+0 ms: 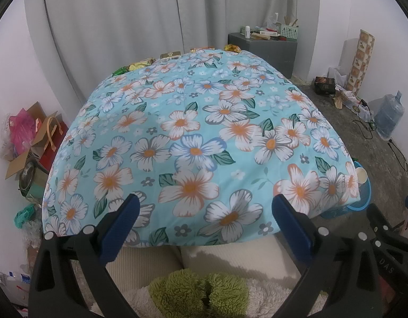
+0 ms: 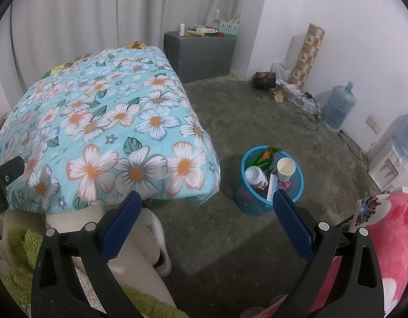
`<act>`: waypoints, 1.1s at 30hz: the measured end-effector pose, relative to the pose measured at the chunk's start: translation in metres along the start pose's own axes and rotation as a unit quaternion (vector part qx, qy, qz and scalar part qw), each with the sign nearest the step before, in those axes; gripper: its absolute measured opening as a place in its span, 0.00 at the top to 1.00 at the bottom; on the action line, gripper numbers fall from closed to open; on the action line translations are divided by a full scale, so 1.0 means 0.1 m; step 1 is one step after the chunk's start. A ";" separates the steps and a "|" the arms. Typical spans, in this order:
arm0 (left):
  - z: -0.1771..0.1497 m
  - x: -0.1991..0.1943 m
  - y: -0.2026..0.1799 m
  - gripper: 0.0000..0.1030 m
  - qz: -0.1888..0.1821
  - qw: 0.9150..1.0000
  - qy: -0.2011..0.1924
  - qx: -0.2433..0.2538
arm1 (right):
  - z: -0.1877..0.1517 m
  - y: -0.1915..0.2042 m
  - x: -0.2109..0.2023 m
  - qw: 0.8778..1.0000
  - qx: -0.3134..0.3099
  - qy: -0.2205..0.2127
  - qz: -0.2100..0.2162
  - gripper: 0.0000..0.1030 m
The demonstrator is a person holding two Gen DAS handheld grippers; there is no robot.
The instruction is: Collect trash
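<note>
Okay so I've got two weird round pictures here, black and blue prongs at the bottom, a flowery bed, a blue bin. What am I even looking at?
Those prongs are hand-held grippers, one in each of a person's hands; no robot arm is involved. Each picture comes from a fisheye camera on one gripper, looking along its two fingers. The left gripper faces a surface under a floral cloth, with several wrappers at its far edge. The right gripper looks at the floor, where a blue basket already holds a paper cup, a bottle and packaging. Both grippers are open and hold nothing.
</note>
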State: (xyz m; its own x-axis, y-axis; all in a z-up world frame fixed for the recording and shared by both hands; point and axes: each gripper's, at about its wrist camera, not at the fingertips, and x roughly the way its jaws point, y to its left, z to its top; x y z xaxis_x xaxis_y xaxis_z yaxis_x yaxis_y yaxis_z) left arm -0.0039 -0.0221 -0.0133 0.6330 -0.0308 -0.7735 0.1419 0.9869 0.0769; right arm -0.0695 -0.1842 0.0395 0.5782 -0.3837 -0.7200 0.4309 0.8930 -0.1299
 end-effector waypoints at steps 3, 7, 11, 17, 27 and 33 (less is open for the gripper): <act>0.00 0.00 0.00 0.05 0.000 1.000 0.001 0.000 | 0.00 0.00 0.00 1.000 0.000 0.000 0.000 0.08; -0.01 0.00 0.00 0.05 -0.001 1.000 0.001 0.001 | 0.00 0.00 0.00 1.000 -0.001 0.000 0.000 0.08; -0.01 0.00 0.00 0.05 0.000 1.000 0.001 0.000 | 0.00 -0.01 0.00 1.000 -0.001 0.000 0.001 0.08; -0.01 0.00 0.00 0.05 -0.001 1.000 0.000 0.000 | 0.01 -0.02 0.00 1.000 -0.001 -0.001 0.001 0.08; 0.00 0.00 0.00 0.05 0.000 1.000 0.002 0.001 | 0.00 -0.01 0.00 1.000 0.000 0.000 0.001 0.08; -0.02 0.00 0.00 0.05 0.001 1.000 0.002 0.001 | 0.00 -0.01 -0.01 1.000 0.000 0.000 0.001 0.08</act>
State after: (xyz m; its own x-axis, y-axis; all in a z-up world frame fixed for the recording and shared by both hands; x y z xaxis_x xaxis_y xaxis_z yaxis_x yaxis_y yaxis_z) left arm -0.0056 -0.0219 -0.0150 0.6303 -0.0292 -0.7758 0.1428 0.9866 0.0790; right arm -0.0701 -0.1850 0.0403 0.5798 -0.3816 -0.7199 0.4299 0.8938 -0.1276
